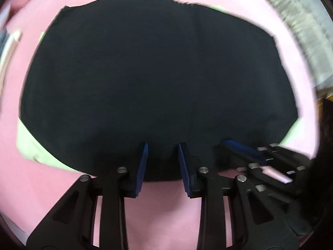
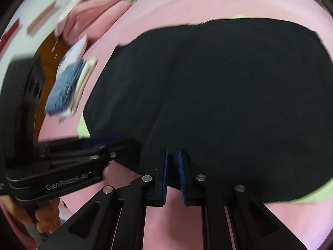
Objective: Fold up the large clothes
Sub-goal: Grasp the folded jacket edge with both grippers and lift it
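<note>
A large black garment [image 1: 149, 79] lies spread flat on a pink surface [image 1: 158, 212], with a pale green cloth [image 1: 35, 145] showing under its edges. My left gripper [image 1: 163, 162] is open over the garment's near edge, its blue pads apart and nothing between them. My right gripper [image 2: 172, 173] is also at the near edge of the garment [image 2: 218, 95]; its jaws stand a narrow gap apart with dark fabric showing between them. Each gripper shows in the other's view: the right one [image 1: 249, 152] at the right, the left one [image 2: 100, 145] at the left.
A stack of folded clothes, blue denim on top [image 2: 66, 83], lies at the left on the pink surface. A pink bundle [image 2: 91, 14] lies further back. A white wall and pale curtain [image 1: 301, 31] stand beyond the bed. Pale green cloth [image 2: 312, 195] pokes out at the right.
</note>
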`<act>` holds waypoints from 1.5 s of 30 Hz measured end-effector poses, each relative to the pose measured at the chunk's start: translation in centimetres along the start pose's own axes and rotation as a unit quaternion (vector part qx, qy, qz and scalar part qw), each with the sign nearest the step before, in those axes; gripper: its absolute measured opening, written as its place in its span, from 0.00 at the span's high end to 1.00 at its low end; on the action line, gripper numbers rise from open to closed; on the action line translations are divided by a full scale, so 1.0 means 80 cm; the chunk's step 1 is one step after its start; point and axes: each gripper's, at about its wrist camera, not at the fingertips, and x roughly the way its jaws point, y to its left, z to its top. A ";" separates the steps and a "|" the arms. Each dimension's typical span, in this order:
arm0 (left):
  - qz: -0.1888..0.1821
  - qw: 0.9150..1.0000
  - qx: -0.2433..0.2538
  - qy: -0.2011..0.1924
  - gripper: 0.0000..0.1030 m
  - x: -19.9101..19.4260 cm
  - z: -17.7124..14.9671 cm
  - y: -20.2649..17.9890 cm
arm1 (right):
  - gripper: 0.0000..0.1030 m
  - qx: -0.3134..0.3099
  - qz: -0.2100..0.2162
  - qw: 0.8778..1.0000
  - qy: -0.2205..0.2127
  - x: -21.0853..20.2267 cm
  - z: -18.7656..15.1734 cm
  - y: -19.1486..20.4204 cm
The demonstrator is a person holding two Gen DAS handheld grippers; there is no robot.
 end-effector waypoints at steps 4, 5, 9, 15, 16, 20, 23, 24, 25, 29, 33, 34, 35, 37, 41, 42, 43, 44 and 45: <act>0.153 0.988 -0.024 0.010 0.74 0.021 0.005 0.054 | 1.00 -0.004 -0.088 0.995 0.045 0.016 -0.005 -0.050; 0.169 0.984 -0.051 0.008 0.74 0.023 0.004 0.082 | 1.00 0.008 -0.097 0.994 0.043 0.008 -0.012 -0.069; 0.275 0.955 -0.107 0.035 0.73 0.043 -0.007 0.172 | 1.00 0.064 -0.232 0.970 0.029 -0.047 -0.041 -0.163; 0.296 0.934 -0.192 0.059 0.74 0.026 -0.021 0.213 | 1.00 0.136 -0.347 0.928 0.011 -0.114 -0.079 -0.255; 0.270 0.940 -0.208 0.027 0.74 0.005 -0.023 0.202 | 1.00 0.134 -0.332 0.933 -0.023 -0.128 -0.080 -0.251; 0.030 0.986 -0.146 -0.078 0.73 -0.043 -0.012 0.109 | 1.00 0.091 -0.193 0.971 -0.106 -0.138 -0.083 -0.197; -0.104 0.991 -0.062 -0.055 0.73 -0.020 0.022 0.034 | 1.00 0.054 -0.065 0.993 -0.081 -0.095 -0.073 -0.153; -0.113 0.991 -0.040 -0.055 0.73 -0.010 0.036 0.007 | 1.00 0.056 -0.016 0.996 -0.068 -0.074 -0.070 -0.140; -0.110 0.992 -0.013 -0.053 0.73 0.004 0.058 -0.018 | 1.00 0.058 0.017 0.996 -0.060 -0.058 -0.066 -0.132; -0.097 0.991 -0.022 -0.093 0.73 0.028 0.133 -0.037 | 1.00 0.021 0.007 0.998 -0.054 0.004 -0.047 -0.096; -0.122 0.983 -0.072 -0.114 0.74 0.041 0.207 -0.020 | 1.00 0.037 0.024 0.996 -0.081 0.028 0.000 -0.123; -0.105 0.985 -0.060 -0.119 0.74 0.046 0.220 -0.023 | 1.00 0.034 0.017 0.996 -0.084 0.031 0.031 -0.134; -0.097 0.987 -0.052 -0.121 0.74 0.051 0.228 -0.024 | 1.00 0.035 0.012 0.996 -0.085 0.039 0.049 -0.138; -0.076 0.990 -0.032 -0.112 0.74 0.067 0.244 -0.033 | 1.00 0.041 -0.009 0.996 -0.082 0.051 0.071 -0.147; -0.056 0.990 0.001 -0.128 0.75 0.076 0.241 -0.043 | 1.00 0.026 -0.057 0.993 -0.098 0.072 0.120 -0.175; -0.063 0.989 0.000 -0.131 0.76 0.075 0.239 -0.037 | 1.00 0.019 -0.055 0.993 -0.104 0.071 0.125 -0.193; -0.065 0.988 -0.010 -0.137 0.83 0.072 0.238 -0.027 | 1.00 0.022 -0.038 0.994 -0.105 0.067 0.123 -0.213; -0.059 0.988 -0.021 -0.143 0.91 0.072 0.231 -0.002 | 1.00 0.030 -0.031 0.993 -0.106 0.060 0.123 -0.225; -0.047 0.986 -0.039 -0.152 0.96 0.069 0.232 0.019 | 1.00 0.038 -0.038 0.993 -0.109 0.066 0.137 -0.206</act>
